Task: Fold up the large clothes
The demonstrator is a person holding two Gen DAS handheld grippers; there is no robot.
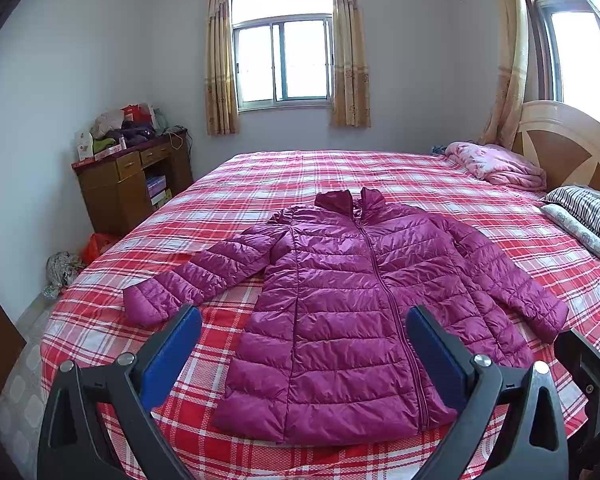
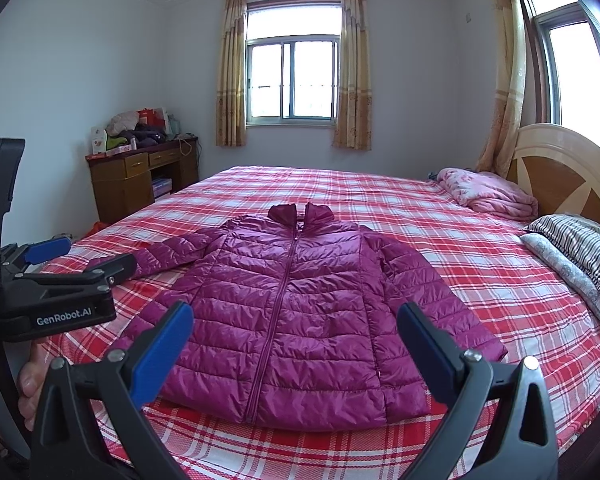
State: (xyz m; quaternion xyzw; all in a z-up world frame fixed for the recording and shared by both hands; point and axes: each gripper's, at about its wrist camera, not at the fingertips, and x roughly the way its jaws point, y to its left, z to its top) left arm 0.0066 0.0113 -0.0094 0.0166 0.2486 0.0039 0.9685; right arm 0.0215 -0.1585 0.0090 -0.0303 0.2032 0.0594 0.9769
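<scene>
A magenta quilted puffer jacket [image 1: 340,304] lies flat, zipped, front up on the red plaid bed [image 1: 260,176], collar far, hem near, both sleeves spread out. It also shows in the right wrist view [image 2: 292,312]. My left gripper [image 1: 304,352] is open and empty, above the hem near the bed's front edge. My right gripper [image 2: 296,352] is open and empty, also above the hem. The left gripper shows at the left of the right wrist view [image 2: 80,258], near the jacket's left sleeve, and the right gripper's body shows at the right edge of the left wrist view.
A folded pink blanket [image 1: 496,164] and striped pillows [image 1: 592,216] lie by the wooden headboard [image 1: 568,148] at the right. A cluttered wooden desk [image 1: 132,184] stands left of the bed, with bags [image 1: 72,264] on the floor.
</scene>
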